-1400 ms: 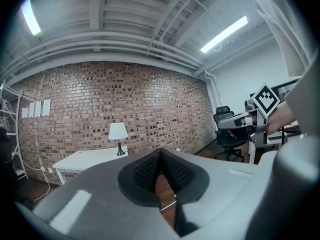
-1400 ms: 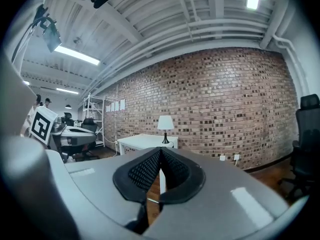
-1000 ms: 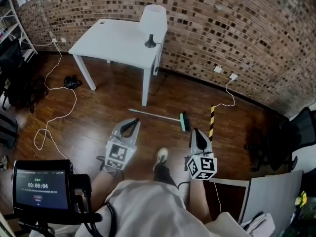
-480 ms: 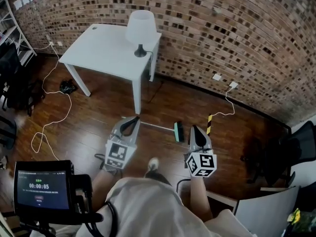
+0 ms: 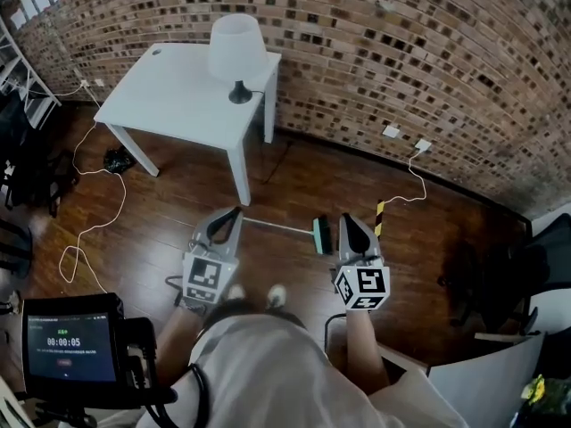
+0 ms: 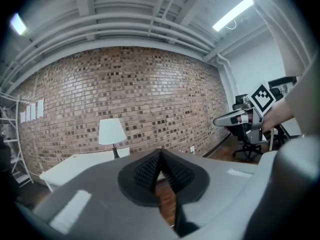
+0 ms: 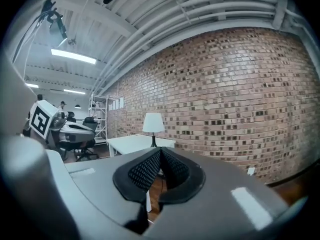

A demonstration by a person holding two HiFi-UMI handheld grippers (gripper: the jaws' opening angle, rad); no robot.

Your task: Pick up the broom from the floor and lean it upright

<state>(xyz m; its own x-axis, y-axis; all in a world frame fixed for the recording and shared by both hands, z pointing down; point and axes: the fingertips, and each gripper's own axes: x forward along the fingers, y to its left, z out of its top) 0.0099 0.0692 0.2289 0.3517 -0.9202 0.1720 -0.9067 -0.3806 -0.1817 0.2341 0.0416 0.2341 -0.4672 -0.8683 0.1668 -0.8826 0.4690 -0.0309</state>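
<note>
A room with a wooden floor (image 5: 161,212) and a brick wall (image 5: 401,52) is seen from above, over a person's shoulders. A white worktop (image 5: 169,96) is set against the wall, and a white lamp (image 5: 236,52) is carried on its corner by the wall. The broom (image 5: 284,228) is laid flat on the floor just out from the worktop's near leg. Its thin handle end is turned toward that leg and its green head away from it. It has not yet been lifted.

Two tools are held out in front of the person, on the near side of the worktop. The left tool (image 5: 234,212) is held closer to the worktop's leg, in line with the handle end. The right tool (image 5: 344,223) is held farther from the worktop, in line with the head. In each tool's own view the wall, the lamp and the worktop are seen ahead rather than the floor. Both are therefore judged to be carried near level and well above the broom, as for an approach and not yet a reach.

The ribbed pads of the left tool (image 6: 160,156) are pressed together with nothing between them, and the same is seen on the right tool (image 7: 160,154). Both will probably need to be opened and lowered before the handle can be taken.
</note>
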